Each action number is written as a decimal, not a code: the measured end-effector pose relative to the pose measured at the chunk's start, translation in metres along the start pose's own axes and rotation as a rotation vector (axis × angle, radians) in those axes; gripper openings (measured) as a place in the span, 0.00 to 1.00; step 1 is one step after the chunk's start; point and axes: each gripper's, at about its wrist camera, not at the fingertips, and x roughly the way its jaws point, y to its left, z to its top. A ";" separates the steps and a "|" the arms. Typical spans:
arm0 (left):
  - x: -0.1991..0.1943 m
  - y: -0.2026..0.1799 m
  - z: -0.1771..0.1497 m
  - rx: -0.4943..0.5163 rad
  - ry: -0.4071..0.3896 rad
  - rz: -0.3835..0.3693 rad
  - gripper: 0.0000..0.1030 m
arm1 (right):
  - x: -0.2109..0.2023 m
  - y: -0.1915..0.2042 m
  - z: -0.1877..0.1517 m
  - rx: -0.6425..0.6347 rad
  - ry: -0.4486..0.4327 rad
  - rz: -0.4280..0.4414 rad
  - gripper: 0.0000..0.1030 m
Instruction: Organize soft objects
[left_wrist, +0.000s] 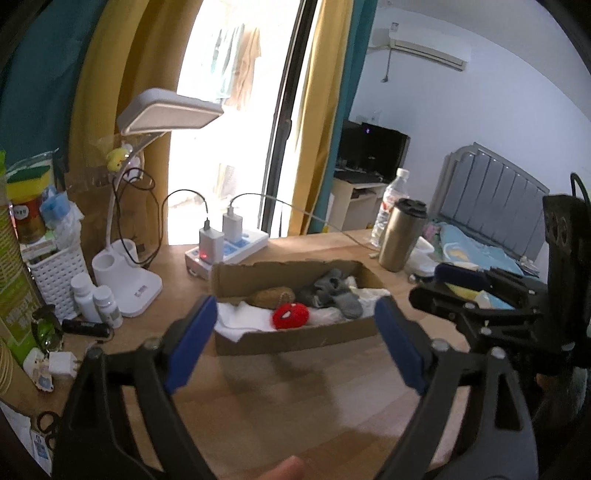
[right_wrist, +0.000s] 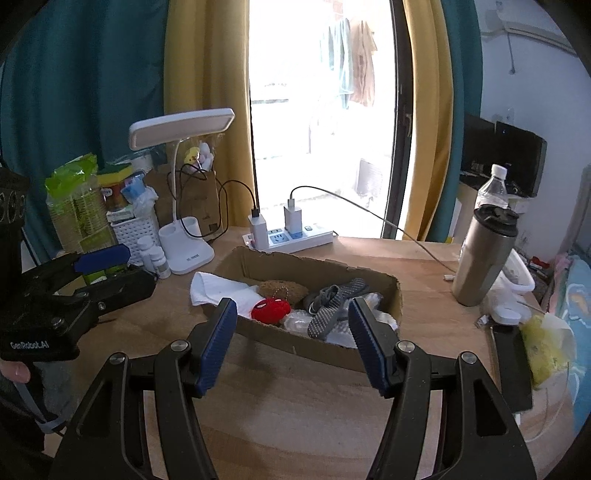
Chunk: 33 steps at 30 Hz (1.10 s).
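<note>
- One cardboard box (left_wrist: 295, 338) sits on the wooden counter (left_wrist: 288, 406), near the middle, its long side facing the left wrist view.
- Inside the box: one red plush ball (left_wrist: 291, 315) with a spider-mask face, one brown plush (left_wrist: 271, 296) just behind it, grey socks (left_wrist: 334, 293) in a loose heap whose number I cannot tell, and crumpled clear plastic (right_wrist: 297, 320).
- One white cloth (right_wrist: 225, 291) lies in the box's left end and hangs over its rim onto the counter.
- Two hand-held grippers: the left hand-held gripper (left_wrist: 295, 343) has its blue pads spread wide with nothing between them; the box lies ahead of it, framed between the two pads but apart from them.
- The right hand-held gripper (right_wrist: 293, 341) is parted at a middling width, empty; the box lies just beyond its tips, red ball nearest its left pad, socks nearest its right pad.
- Each hand-held gripper shows at the edge of the other's view, side by side, both short of the box.
- Behind the box: one power strip (right_wrist: 295, 238) with two chargers plugged in.
- Left of it: one white desk lamp (right_wrist: 184, 243), two small white bottles (left_wrist: 96, 299), one white basket (left_wrist: 55, 277).
- Right of it: one steel tumbler (right_wrist: 484, 258), one clear water bottle (right_wrist: 493, 188).
</note>
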 end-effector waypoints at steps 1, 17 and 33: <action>-0.003 -0.002 -0.001 0.003 -0.004 -0.003 0.94 | -0.005 0.001 -0.001 -0.001 -0.006 -0.003 0.64; -0.061 -0.023 -0.022 0.025 -0.073 -0.008 0.99 | -0.065 0.017 -0.018 -0.010 -0.082 -0.036 0.64; -0.127 -0.050 -0.039 0.074 -0.184 0.010 0.99 | -0.134 0.025 -0.047 0.021 -0.210 -0.117 0.64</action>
